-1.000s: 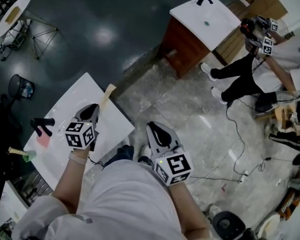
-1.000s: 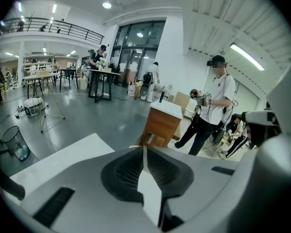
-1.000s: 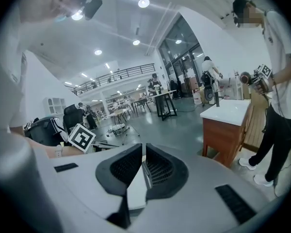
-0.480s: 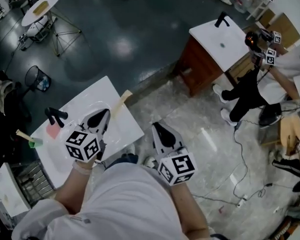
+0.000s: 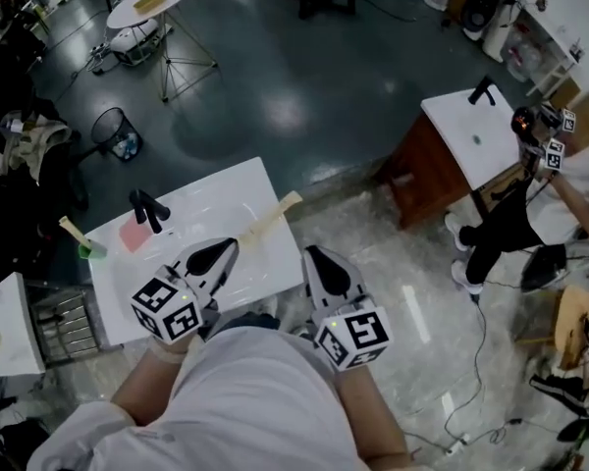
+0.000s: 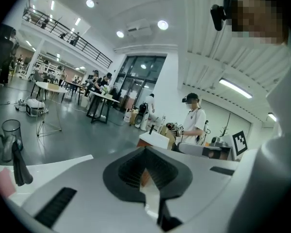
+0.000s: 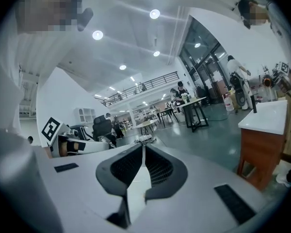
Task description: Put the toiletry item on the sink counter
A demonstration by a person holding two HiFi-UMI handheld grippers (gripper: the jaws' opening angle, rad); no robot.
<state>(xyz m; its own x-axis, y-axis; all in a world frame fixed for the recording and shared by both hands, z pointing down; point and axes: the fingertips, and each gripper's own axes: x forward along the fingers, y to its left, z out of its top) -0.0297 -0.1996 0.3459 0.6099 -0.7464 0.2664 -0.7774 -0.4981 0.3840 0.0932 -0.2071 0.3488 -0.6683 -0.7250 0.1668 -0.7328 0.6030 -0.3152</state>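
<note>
A white sink counter (image 5: 206, 199) stands in front of me, with a black faucet (image 5: 147, 208) at its back left. On it lie a pink pad (image 5: 133, 234) and a green-based brush (image 5: 81, 240). A long beige stick-like toiletry item (image 5: 269, 218) rests at the counter's right edge and sticks out past the corner. My left gripper (image 5: 228, 249) hangs shut and empty over the counter's near edge, short of the beige item. My right gripper (image 5: 312, 254) is shut and empty, just right of the counter. In the left gripper view the shut left gripper (image 6: 145, 151) points past the faucet (image 6: 15, 160).
A second sink cabinet (image 5: 450, 155) with a faucet stands to the right, and a seated person (image 5: 530, 214) holds grippers beside it. A wire bin (image 5: 116, 131) and a round tripod table (image 5: 152, 3) stand beyond the counter. Cables lie on the floor at right.
The view has swung, so the counter now sits more centred and lower. Both grippers have drifted slightly right and nearer my body. The beige item has stayed on the counter's edge.
</note>
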